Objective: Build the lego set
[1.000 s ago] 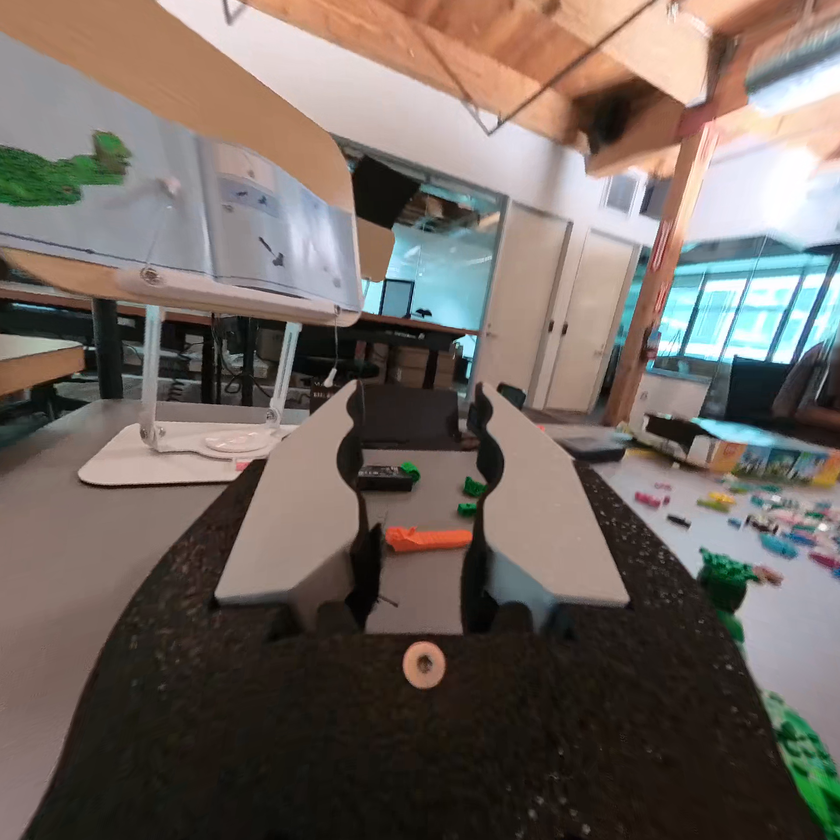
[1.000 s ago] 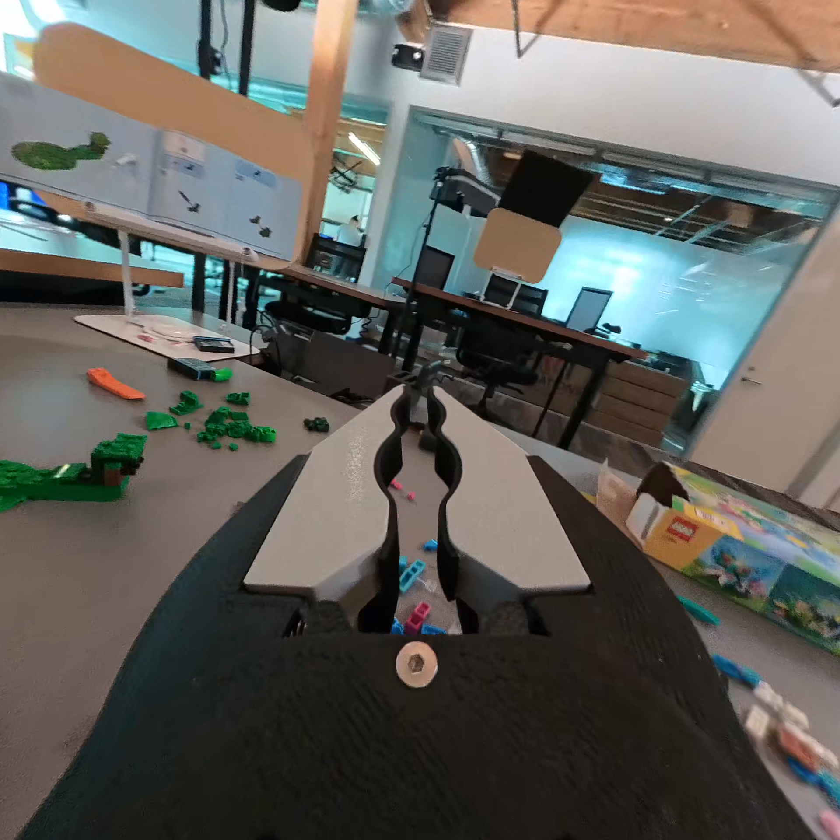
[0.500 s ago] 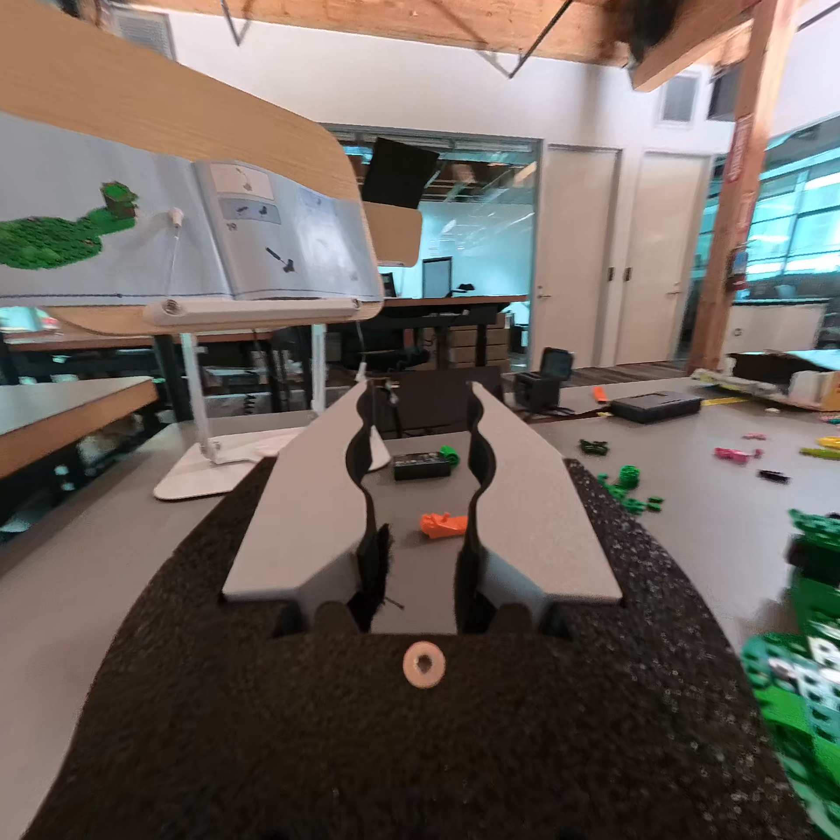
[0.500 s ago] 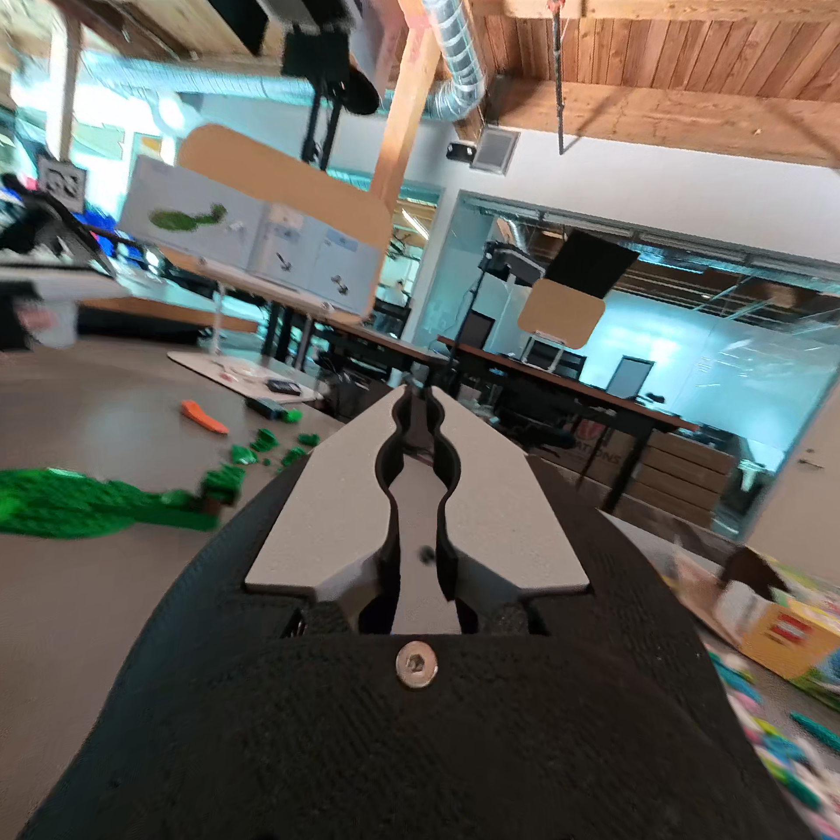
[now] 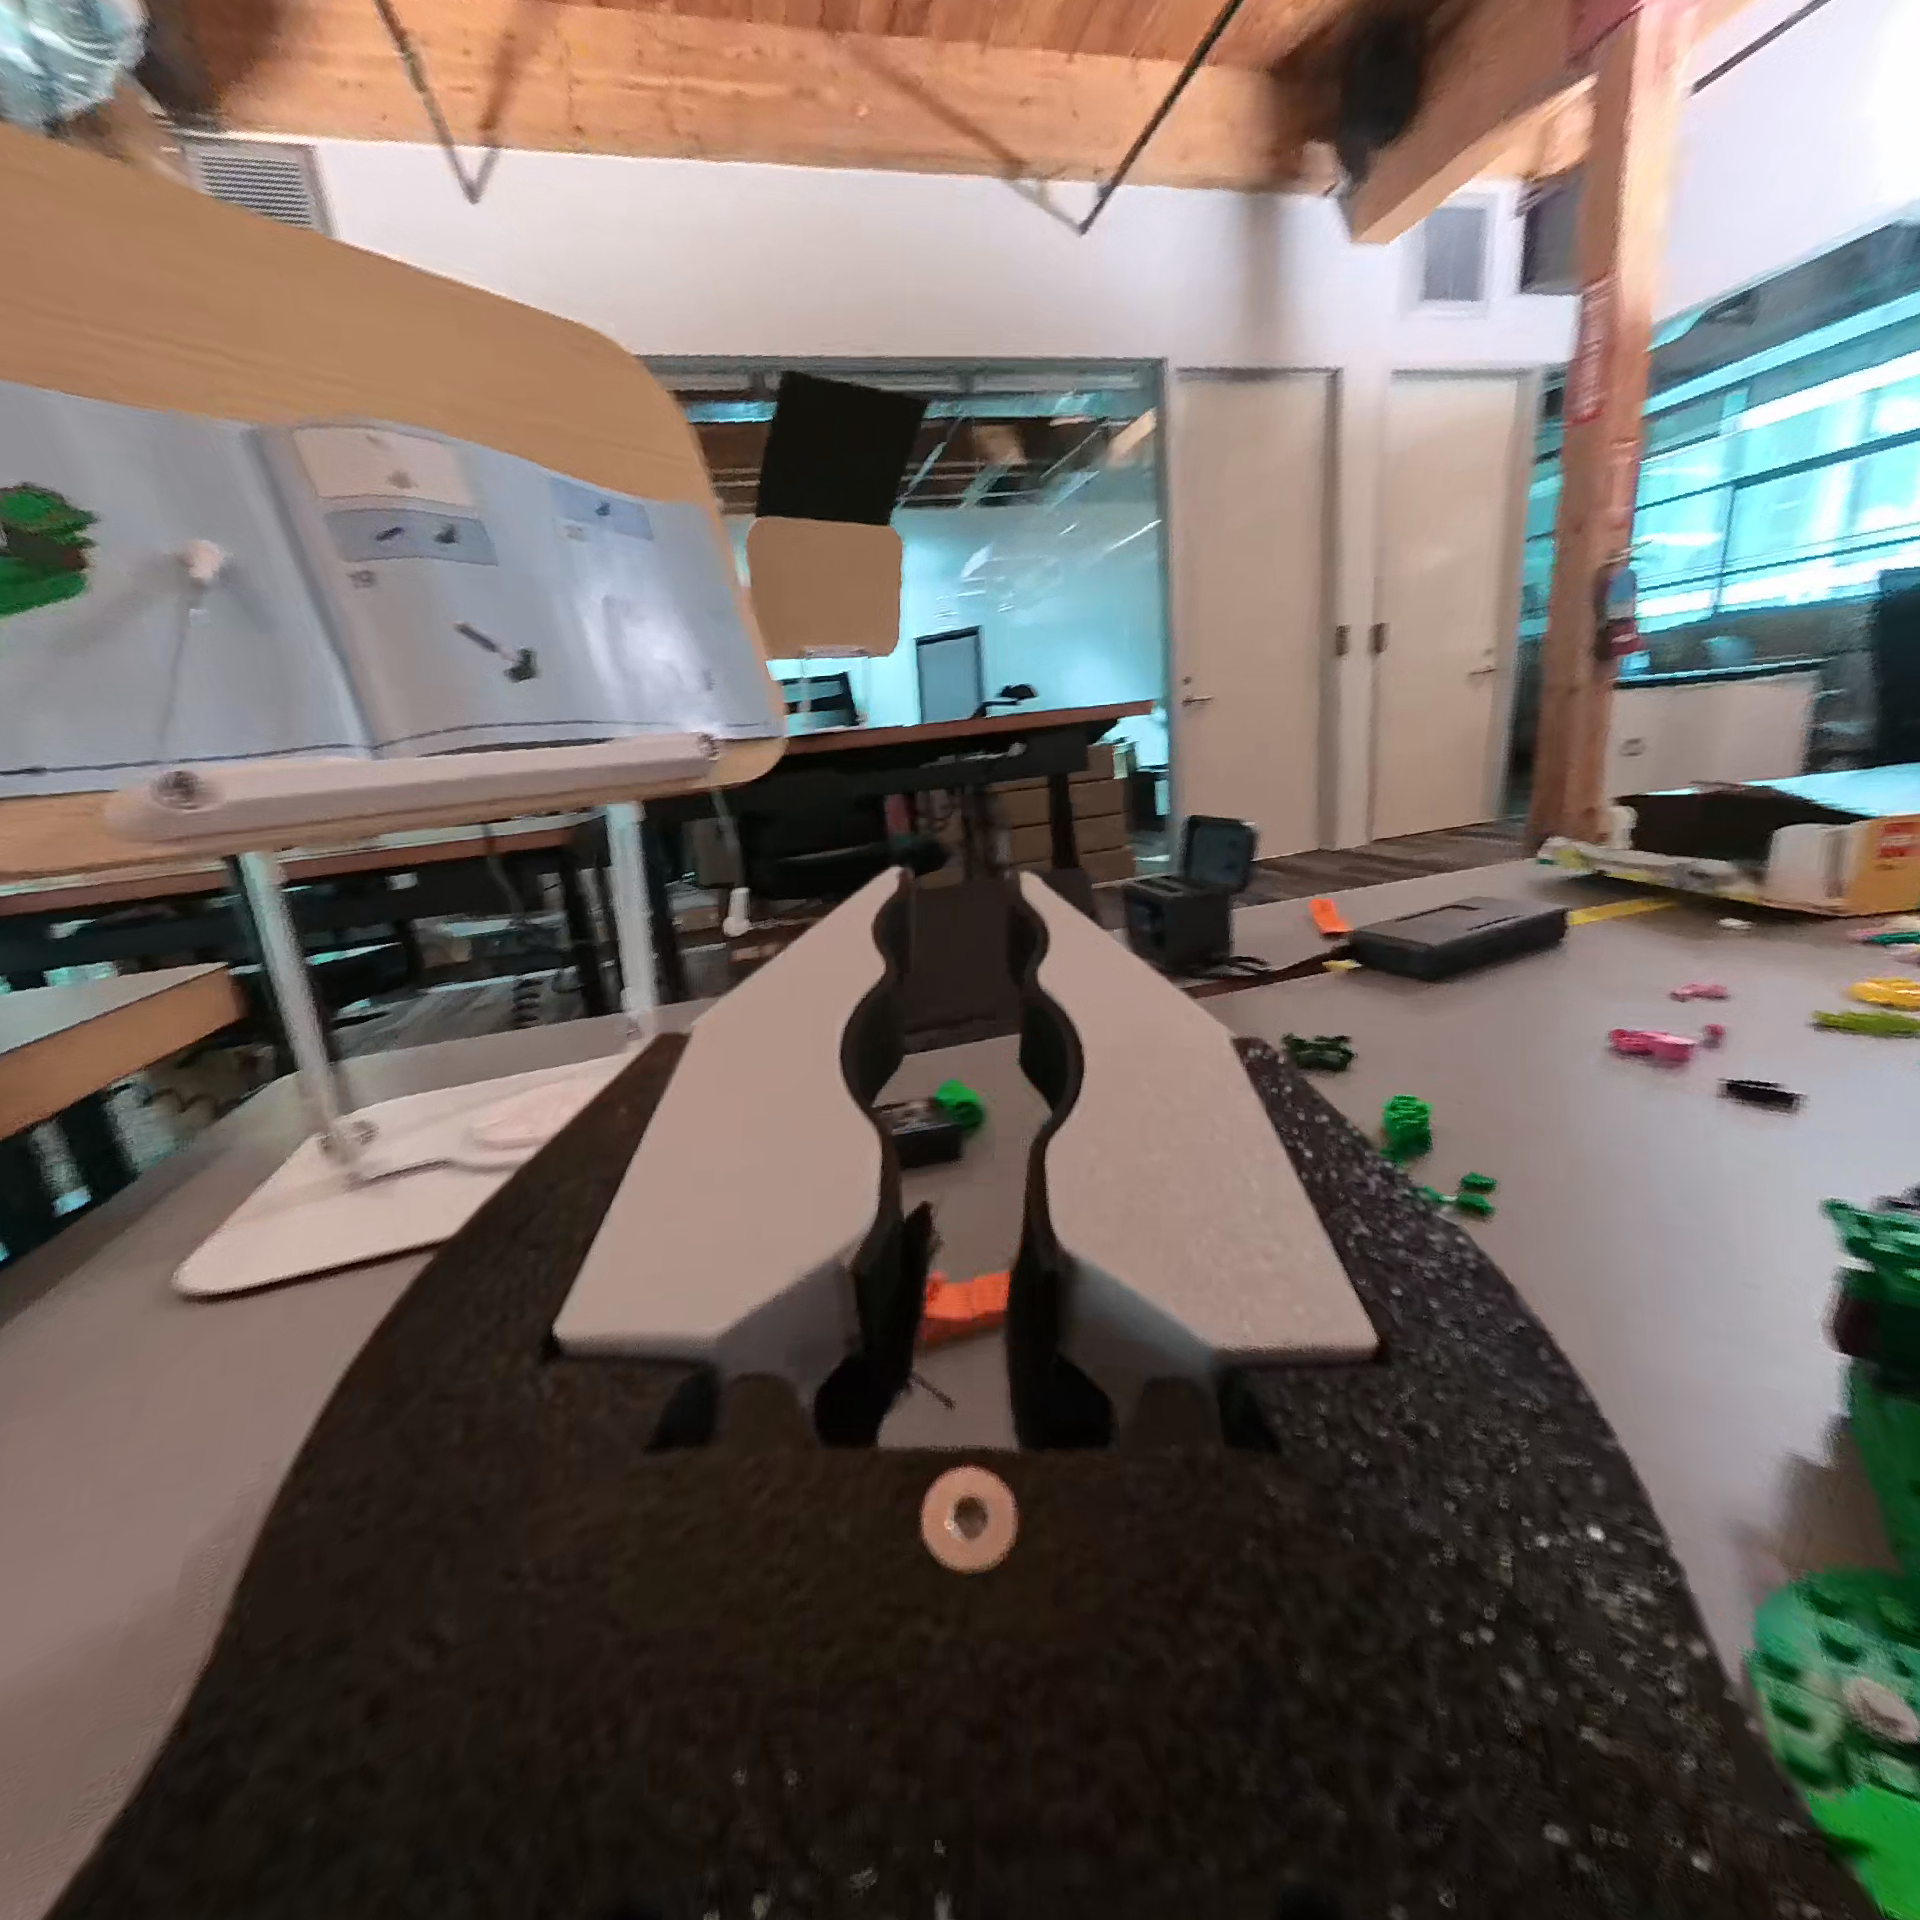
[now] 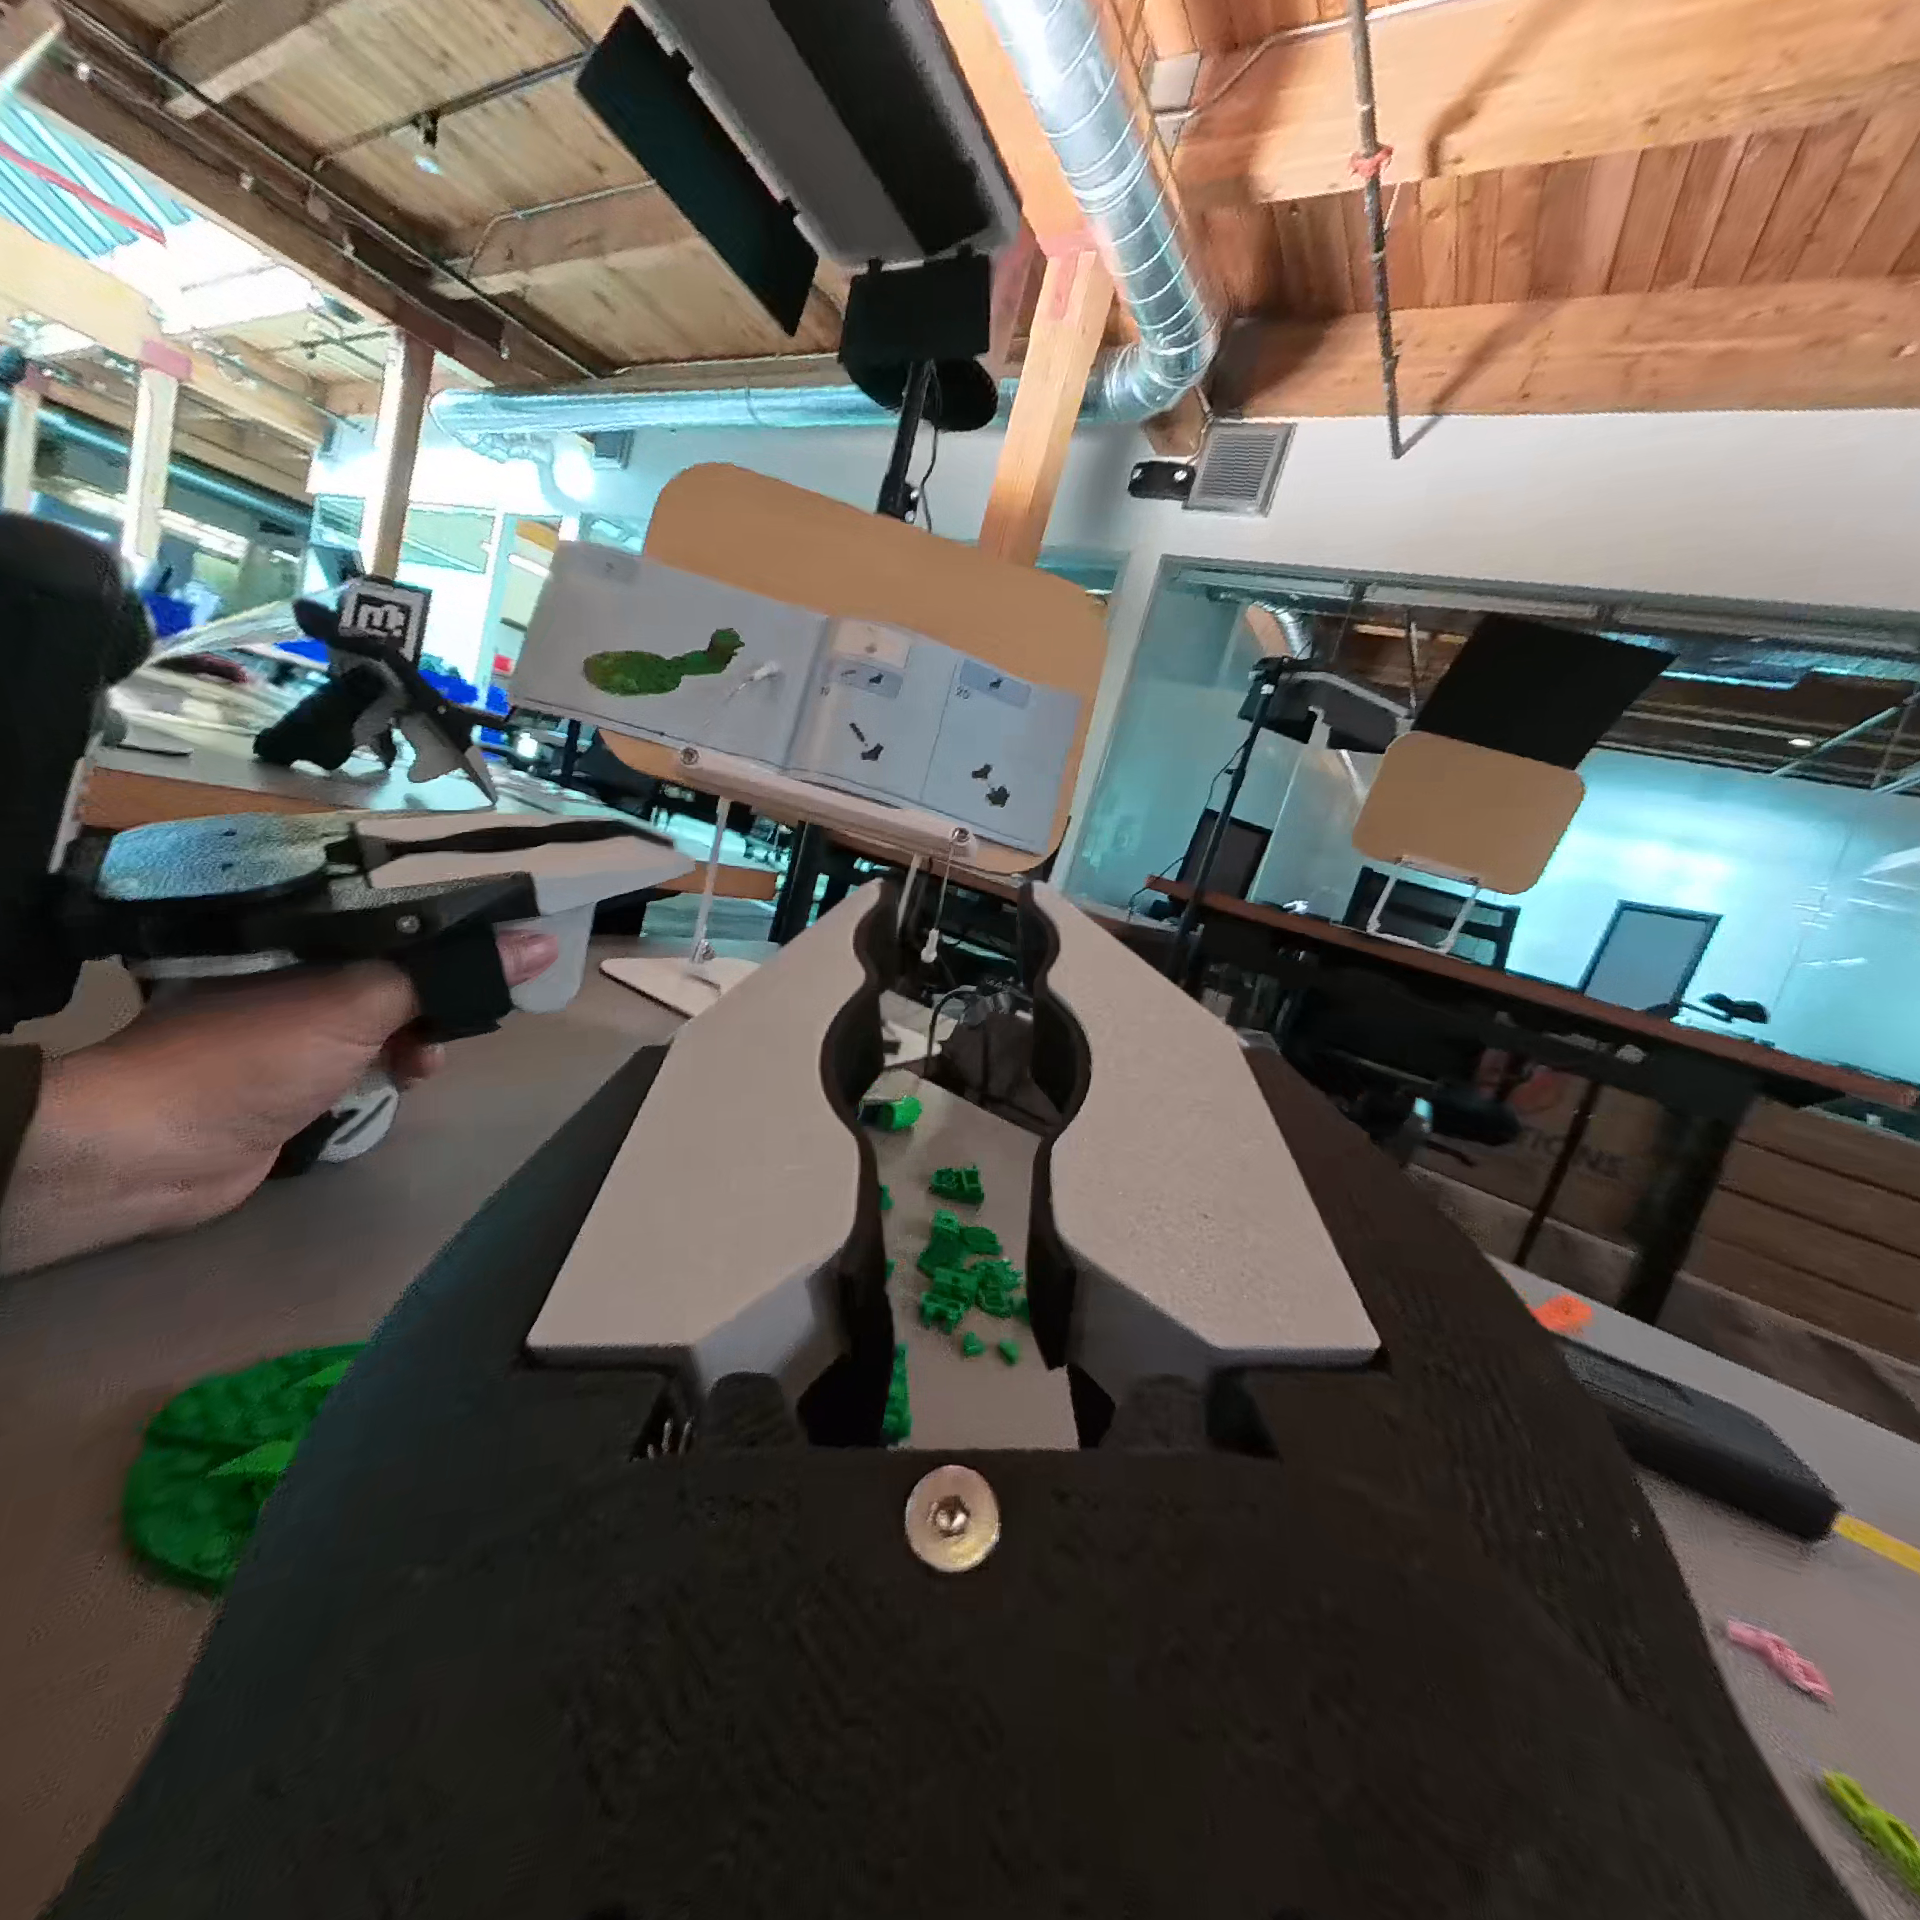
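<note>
Left tongs [image 5: 958,904] are spread and empty above the surface [image 5: 1558,1164], an orange piece [image 5: 964,1307] below their gap. Right tongs [image 6: 956,899] are likewise spread and empty, loose green bricks [image 6: 961,1273] lying beneath them.

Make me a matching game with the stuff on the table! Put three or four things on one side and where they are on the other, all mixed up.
Things:
1. orange piece
2. loose green bricks
3. instruction booklet
4. pink bricks

Places:
A. propped open on the wooden stand
B. seen between the right gripper's fingers, on the table
C. seen low between the left gripper's fingers
D. far right on the table in the left wrist view

Pairs: 1-C, 2-B, 3-A, 4-D
</note>
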Demonstrator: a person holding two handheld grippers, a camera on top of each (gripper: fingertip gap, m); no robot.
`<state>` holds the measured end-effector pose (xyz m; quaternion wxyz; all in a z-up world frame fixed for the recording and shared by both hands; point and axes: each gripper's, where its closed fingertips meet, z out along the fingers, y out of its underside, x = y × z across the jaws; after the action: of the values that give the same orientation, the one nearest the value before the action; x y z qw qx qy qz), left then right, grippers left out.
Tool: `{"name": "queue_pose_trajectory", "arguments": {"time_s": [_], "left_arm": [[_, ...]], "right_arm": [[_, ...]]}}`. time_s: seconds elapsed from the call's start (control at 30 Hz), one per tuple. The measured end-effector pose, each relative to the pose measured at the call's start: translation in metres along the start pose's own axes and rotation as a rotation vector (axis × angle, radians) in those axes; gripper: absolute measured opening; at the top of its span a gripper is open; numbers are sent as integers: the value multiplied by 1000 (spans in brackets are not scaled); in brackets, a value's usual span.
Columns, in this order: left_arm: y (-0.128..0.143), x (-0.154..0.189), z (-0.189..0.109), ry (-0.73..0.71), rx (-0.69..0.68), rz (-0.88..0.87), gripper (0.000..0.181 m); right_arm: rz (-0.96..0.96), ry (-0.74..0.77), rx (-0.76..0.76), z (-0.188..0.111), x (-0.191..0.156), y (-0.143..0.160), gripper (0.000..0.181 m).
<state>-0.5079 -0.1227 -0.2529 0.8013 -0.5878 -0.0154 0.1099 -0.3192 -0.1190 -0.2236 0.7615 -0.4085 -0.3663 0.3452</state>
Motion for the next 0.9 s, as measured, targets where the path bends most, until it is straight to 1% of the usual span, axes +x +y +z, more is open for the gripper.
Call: {"name": "queue_pose_trajectory", "arguments": {"time_s": [0.1,0.2,0.27,0.4,0.6,0.77,0.9], "left_arm": [[-1,18,5,65,-1,-27,15],[-8,32,6,104,26,-10,15],[-9,35,6,113,27,3,15],[-7,28,5,92,25,-16,15],[-9,8,2,26,39,-61,14],[-8,10,2,35,36,-76,15],[-8,14,2,50,33,-74,14]], "right_arm": [[-14,-35,-34,5,-6,14,19],[-27,-67,-25,5,-9,14,18],[-41,-85,-17,3,-10,14,17],[-49,-87,-25,4,-5,19,16],[-2,-16,-45,5,20,27,16],[70,24,-53,3,33,31,15],[81,29,-58,3,34,33,15]]}}
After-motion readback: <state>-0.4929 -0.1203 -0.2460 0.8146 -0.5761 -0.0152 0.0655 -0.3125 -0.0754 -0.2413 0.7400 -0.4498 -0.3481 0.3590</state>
